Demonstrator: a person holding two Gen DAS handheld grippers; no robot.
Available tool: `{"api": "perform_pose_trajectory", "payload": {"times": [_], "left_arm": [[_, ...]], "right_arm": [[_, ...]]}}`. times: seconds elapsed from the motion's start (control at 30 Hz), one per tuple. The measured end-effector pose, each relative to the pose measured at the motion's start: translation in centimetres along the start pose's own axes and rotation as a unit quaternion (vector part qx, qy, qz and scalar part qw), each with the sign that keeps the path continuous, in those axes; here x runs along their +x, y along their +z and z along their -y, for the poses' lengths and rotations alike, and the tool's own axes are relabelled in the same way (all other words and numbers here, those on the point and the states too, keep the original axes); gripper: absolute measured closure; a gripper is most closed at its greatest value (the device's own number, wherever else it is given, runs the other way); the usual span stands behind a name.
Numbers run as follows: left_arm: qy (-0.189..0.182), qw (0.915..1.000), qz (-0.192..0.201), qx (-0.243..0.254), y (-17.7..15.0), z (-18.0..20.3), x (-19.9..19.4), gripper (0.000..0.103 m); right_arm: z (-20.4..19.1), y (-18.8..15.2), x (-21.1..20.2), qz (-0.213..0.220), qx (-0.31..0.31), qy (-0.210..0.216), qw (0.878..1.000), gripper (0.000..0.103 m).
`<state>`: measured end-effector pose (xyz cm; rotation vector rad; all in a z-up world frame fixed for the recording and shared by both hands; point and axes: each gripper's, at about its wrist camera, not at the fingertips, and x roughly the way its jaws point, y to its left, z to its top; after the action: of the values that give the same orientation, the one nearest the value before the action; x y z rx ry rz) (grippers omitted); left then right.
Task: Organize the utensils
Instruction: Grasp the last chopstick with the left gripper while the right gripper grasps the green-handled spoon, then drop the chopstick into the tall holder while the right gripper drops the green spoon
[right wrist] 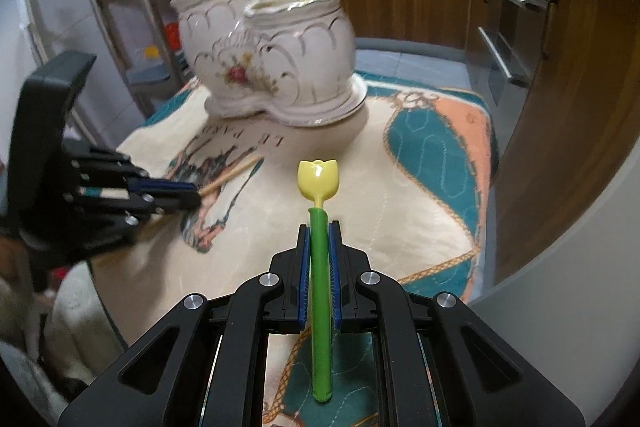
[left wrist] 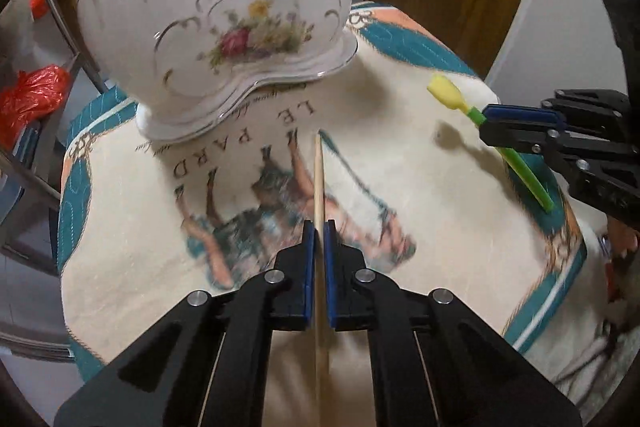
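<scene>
With the left gripper (left wrist: 319,227) clamped on a wooden chopstick (left wrist: 319,179) and the right gripper (right wrist: 319,227) on a tulip-shaped spoon (right wrist: 319,183), both utensils point lengthwise toward the two-pot ceramic holder (right wrist: 272,59) standing ahead on the cloth-covered bench (right wrist: 400,195).

On the cloth (right wrist: 420,195), the chopstick (right wrist: 236,173) lies left of the spoon (right wrist: 319,183), the double holder (right wrist: 276,67) behind both.

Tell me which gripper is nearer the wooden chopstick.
Left. The left gripper is shut on the wooden chopstick; the right gripper holds the tulip spoon off to the side.
</scene>
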<state>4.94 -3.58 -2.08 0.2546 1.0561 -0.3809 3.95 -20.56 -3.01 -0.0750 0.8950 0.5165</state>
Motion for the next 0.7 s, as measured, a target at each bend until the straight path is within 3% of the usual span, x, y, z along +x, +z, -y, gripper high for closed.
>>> {"api": "perform_pose_trajectory", "payload": {"times": [0.2, 0.33, 0.4, 0.6, 0.7], "left_arm": [[-0.003, 1.0000, 0.004, -0.002, -0.6, -0.2, -0.3, 0.095], [-0.009, 0.9999, 0.013, -0.003, -0.5, 0.3, 0.0, 0.084], [-0.004, 0.9998, 0.022, 0.001, -0.6, 0.7, 0.1, 0.083], [-0.004, 0.9993, 0.036, -0.003, -0.7, 0.7, 0.3, 0.083], [0.004, 0.9988, 0.049, -0.001, -0.8, 0.6, 0.5, 0.095]], "right_arm": [[-1.1, -0.4, 1.4, -0.036, -0.025, -0.022, 0.999, 0.092], [-1.4, -0.5, 1.5, -0.040, -0.033, -0.032, 0.998, 0.087], [-1.3, -0.6, 1.4, -0.038, -0.033, -0.031, 0.998, 0.087], [-0.9, -0.4, 1.6, -0.028, -0.012, -0.019, 0.999, 0.091], [-0.7, -0.4, 1.5, -0.024, -0.005, -0.014, 1.000, 0.093]]}}
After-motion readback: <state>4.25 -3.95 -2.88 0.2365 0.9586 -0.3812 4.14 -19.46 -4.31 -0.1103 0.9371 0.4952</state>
